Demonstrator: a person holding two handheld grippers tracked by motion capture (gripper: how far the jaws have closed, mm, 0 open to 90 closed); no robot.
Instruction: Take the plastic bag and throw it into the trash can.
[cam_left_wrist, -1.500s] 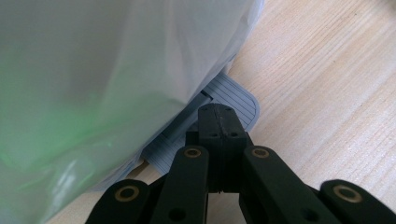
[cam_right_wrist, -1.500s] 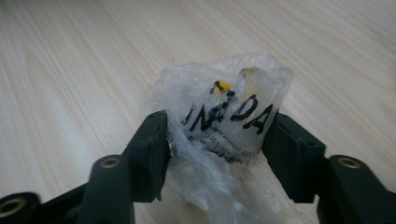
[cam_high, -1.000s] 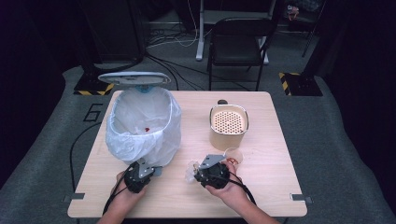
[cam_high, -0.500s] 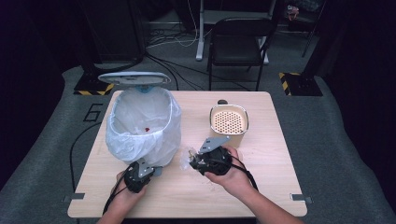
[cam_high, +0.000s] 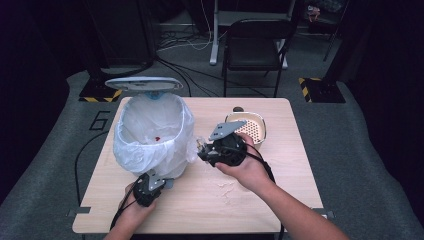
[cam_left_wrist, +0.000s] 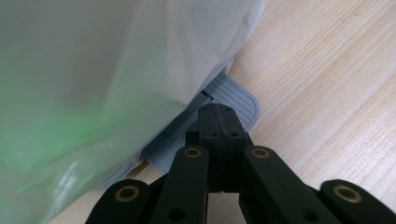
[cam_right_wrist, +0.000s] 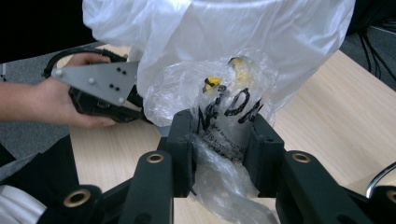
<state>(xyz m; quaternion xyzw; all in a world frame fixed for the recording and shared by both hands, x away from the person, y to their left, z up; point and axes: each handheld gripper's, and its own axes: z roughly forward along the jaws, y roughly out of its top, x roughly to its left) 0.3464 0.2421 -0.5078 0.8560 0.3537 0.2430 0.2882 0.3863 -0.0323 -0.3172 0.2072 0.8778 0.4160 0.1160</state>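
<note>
The right gripper (cam_high: 201, 150) is clamped on a crumpled clear plastic wrapper (cam_right_wrist: 224, 126) with black lettering, held above the table (cam_high: 280, 185) just right of the bin's white liner (cam_high: 150, 135), below its rim. The left gripper (cam_left_wrist: 215, 122), jaws pressed together with nothing between them, rests on the grey foot pedal (cam_left_wrist: 236, 95) at the near base of the bin. The bin's lid (cam_high: 144, 83) stands open. A perforated beige container (cam_high: 252, 127) sits on the table behind the right hand.
</note>
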